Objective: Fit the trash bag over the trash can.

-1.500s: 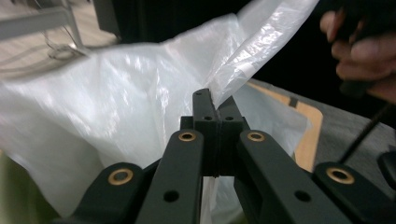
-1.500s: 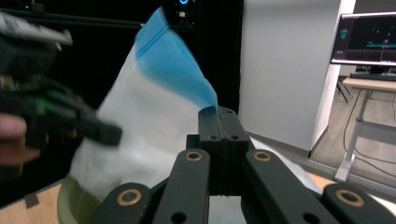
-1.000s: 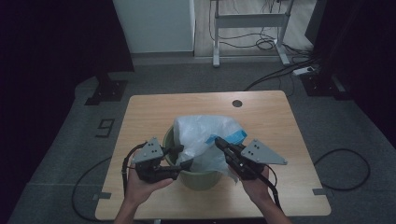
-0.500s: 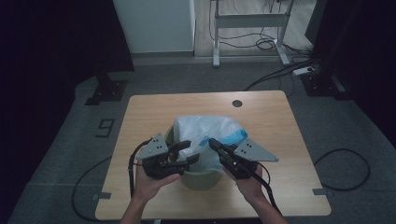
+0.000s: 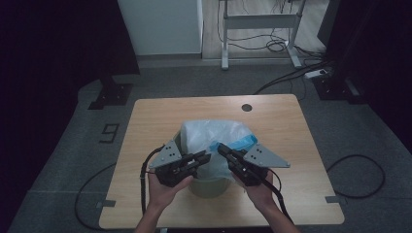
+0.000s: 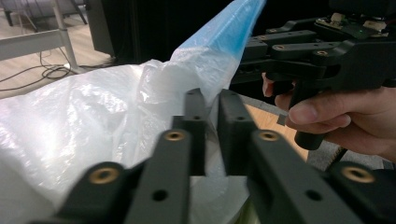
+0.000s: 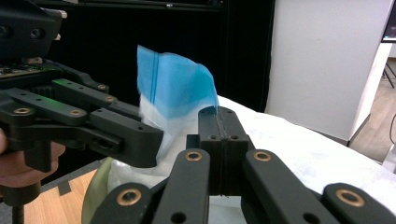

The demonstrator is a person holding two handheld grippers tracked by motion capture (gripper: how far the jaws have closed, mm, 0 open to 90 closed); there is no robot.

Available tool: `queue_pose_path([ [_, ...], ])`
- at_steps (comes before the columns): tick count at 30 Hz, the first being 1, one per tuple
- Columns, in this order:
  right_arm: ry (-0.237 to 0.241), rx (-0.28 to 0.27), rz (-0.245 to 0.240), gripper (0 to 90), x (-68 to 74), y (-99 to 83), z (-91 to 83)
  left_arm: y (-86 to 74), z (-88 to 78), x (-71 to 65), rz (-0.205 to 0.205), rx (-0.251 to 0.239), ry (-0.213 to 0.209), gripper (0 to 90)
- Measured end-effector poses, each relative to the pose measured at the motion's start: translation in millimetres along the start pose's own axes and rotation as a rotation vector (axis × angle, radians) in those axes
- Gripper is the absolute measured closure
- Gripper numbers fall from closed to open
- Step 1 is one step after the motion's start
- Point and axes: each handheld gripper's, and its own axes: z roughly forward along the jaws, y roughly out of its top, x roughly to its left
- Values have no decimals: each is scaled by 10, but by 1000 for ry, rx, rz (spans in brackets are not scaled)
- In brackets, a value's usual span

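Left hand-held gripper [image 5: 206,158]: jaws just closed, pinching the white plastic bag [image 5: 214,136] film | right hand-held gripper [image 5: 221,148]: clamped tight on the bag's blue edge [image 7: 175,88] | bag: draped in the pale bin [image 5: 209,187] at the bench [image 5: 282,121]'s near middle, between both grippers.

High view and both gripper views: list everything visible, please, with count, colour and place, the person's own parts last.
Table: one, light wood, centre of the grey floor.
Bin: one, pale green, near edge of the table.
Plastic bag: one, white with a blue edge strip, draped over the bin.
Desk frame: one, white, behind the table.
Power strip: one, white, on the floor at right.
Left gripper: black, jaws just closed on the bag's film.
Right gripper: black, shut on the bag's edge.
Hands: two, holding the grippers.
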Motion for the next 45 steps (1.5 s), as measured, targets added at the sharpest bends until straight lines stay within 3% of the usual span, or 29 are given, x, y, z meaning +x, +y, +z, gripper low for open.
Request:
queue_pose_path([
  [3, 0, -2, -2, 882, 3, 2, -6, -1, -3, 1, 3, -12, 27, 900],
  [9, -36, -5, -15, 572, 42, -53, -130, -36, -158, 91, -43, -84, 125, 900],
  [12, -54, 3, -17, 517, 59, -158, -282, -68, -248, 157, -73, -99, 146, 900],
  [18, -104, 23, 30, 505, -71, -362, -528, -126, -400, 213, -102, -127, 148, 900],
  [23, -142, 32, 68, 501, -196, -410, -584, -172, -460, 190, -104, -131, 145, 900],
  [31, -161, 25, 103, 509, -319, -313, -488, -214, -510, 189, -119, -142, 134, 900],
  [45, -134, 15, 171, 511, -302, -171, -291, -238, -513, 178, -117, -139, 132, 900],
])
